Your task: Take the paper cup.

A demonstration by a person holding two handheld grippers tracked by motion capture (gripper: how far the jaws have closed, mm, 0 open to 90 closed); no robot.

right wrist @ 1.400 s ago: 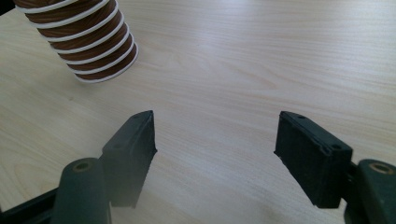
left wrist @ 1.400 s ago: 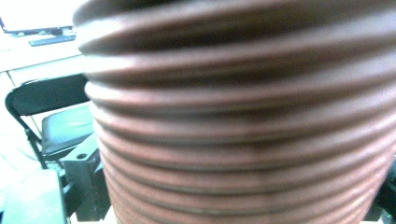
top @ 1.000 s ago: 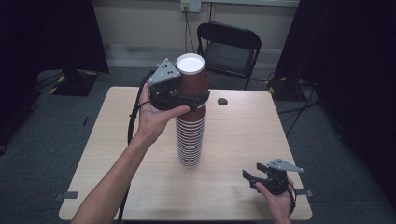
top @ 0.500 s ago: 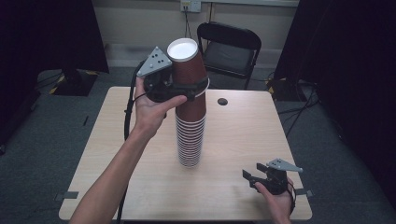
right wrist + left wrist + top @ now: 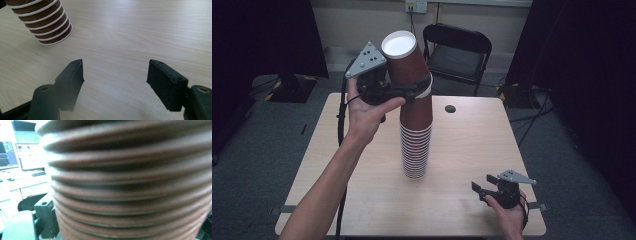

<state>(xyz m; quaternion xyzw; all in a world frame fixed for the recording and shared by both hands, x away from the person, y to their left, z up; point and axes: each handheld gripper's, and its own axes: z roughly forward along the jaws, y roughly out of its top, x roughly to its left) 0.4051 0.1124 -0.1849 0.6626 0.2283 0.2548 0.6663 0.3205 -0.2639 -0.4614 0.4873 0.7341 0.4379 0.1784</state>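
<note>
The top cup, tilted toward eleven o'clock above the cup stack at the table centre, is clasped by the left hand-held gripper and is best lifted straight, while the right hand-held gripper is held released.

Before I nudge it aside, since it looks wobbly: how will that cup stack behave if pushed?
The stack is tall on a narrow base, so it would probably tip rather than slide. Paper cups look light and crushable. The top cup, tilted in the left tongs, suggests they separate easily.
</note>
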